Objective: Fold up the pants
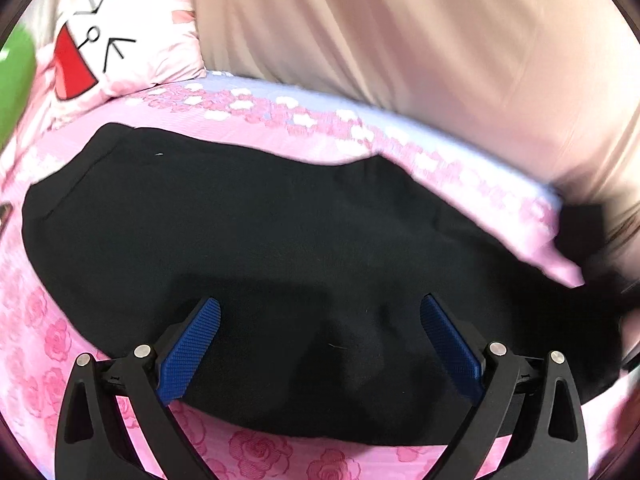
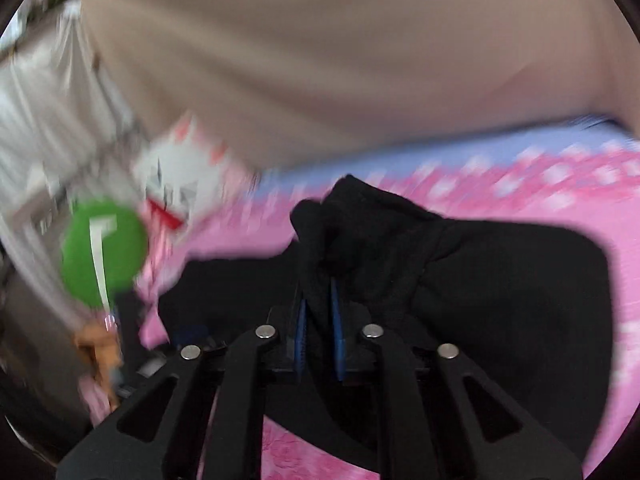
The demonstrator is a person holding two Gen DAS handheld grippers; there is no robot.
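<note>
Blue-padded fingers (image 1: 208, 344) of the left gripper (image 1: 320, 344) are standing wide apart in the near foreground, holding nothing and hovering just above the near edge of the black pants (image 1: 260, 232), which are lying spread across the pink rose-print bedsheet (image 1: 44, 340). Over in the right wrist view, the right gripper (image 2: 320, 320) is pinching a bunched handful of the pants (image 2: 500, 300) between nearly closed pads (image 2: 337, 336), with the cloth rising in a peak above the fingertips and draping away to the right. Heavy blur there suggests the right gripper is moving, so the step in hand is probably carrying that gathered end over the flat body of the garment. To do it well, the person should be keeping the lifted end high enough that it is not dragging and rucking the layer underneath, and travelling straight along the length so the edges are lining up. Meanwhile the empty left gripper could be pressing down or pinching near the fold line to anchor the fabric. At the far left a cartoon-face pillow (image 1: 120, 40) is sitting well apart from the pants, and a beige curtain (image 1: 400, 32) is hanging behind the bed.
</note>
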